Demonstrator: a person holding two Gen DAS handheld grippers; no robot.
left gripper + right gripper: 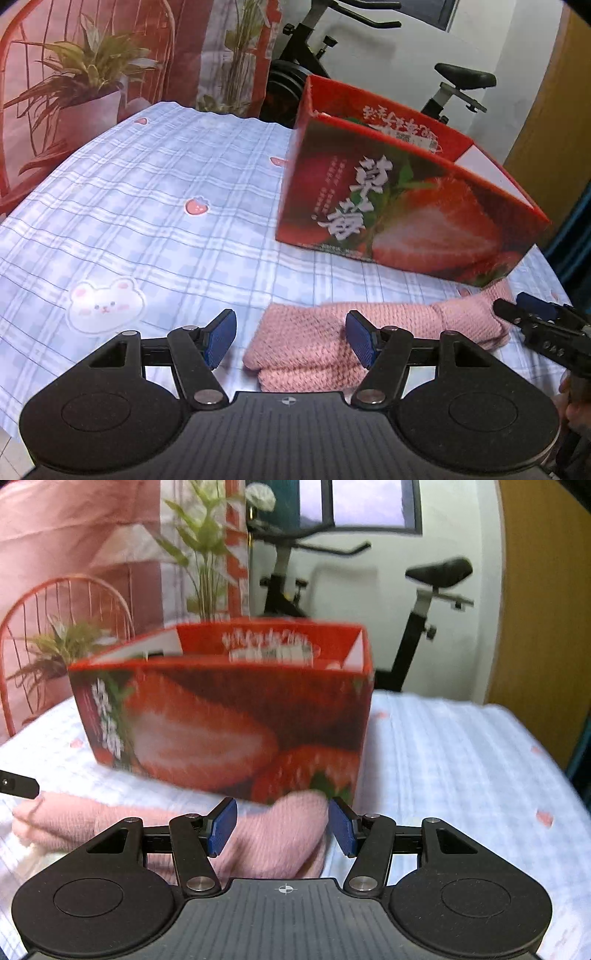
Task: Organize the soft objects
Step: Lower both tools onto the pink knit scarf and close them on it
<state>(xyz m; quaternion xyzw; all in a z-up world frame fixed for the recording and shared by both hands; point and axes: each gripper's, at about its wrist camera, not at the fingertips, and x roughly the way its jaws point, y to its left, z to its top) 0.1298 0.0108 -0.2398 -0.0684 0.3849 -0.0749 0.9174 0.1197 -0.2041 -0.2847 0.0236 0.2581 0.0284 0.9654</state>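
Pink knit fabric, a folded scarf-like piece point(373, 332), lies on the checked blue tablecloth point(155, 206) directly ahead of both grippers. The left gripper point(291, 338) hovers low over the cloth, level and pointing forward, its blue pads point(221, 338) spread wide apart; the near left end of the knit sits between them, closer to the right-hand pad, with no pad pressing on it. From this gripper the knit's long axis runs across its line of sight, out to the right, where the far end rises slightly against the base of the red strawberry box point(399, 206). The box stands upright beyond the knit, ahead and to the right, its top open.

The right gripper point(282, 825) is also held low and level, facing the long side of the same box point(229, 723). Its jaws are parted, and the rounded right end of the knit point(280, 834) bulges up between the pads point(341, 829), seeming to touch the right-hand one, though blur hides the contact. From here the knit stretches away to the left, toward the tip of the other gripper at the left edge of the view. In the left wrist view the right gripper point(524, 317) shows at the far right, at the knit's end.
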